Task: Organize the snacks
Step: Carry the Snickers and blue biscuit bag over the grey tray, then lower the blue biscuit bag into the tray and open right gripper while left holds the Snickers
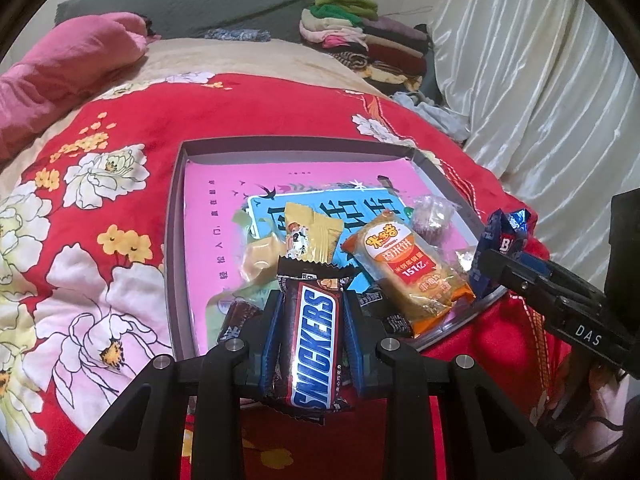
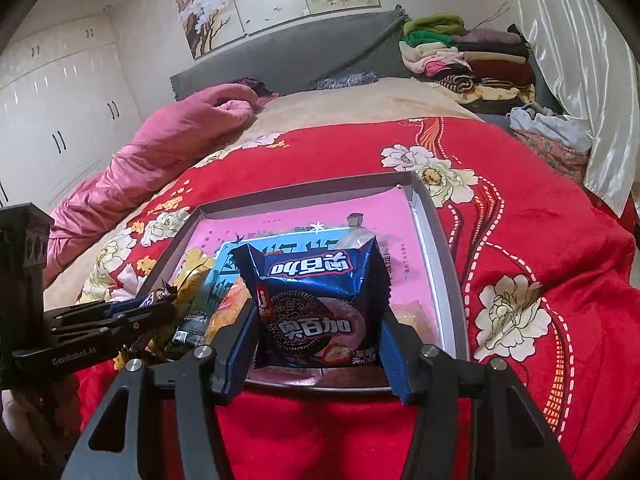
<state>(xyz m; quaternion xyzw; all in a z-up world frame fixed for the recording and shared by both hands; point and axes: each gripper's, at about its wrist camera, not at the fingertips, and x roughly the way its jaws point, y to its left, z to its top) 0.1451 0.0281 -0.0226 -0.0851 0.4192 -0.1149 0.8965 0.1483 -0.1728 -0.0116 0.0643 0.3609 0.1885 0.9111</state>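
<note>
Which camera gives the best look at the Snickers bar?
The left wrist view. There the Snickers bar fills the middle, label readable, clamped in the left gripper above the tray. The right wrist view shows only a sliver of its wrapper at the left edge, mostly hidden by that gripper's fingers.

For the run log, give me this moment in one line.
left gripper: shut on Snickers bar | right gripper: shut on blue cookie pack | both above box
</note>
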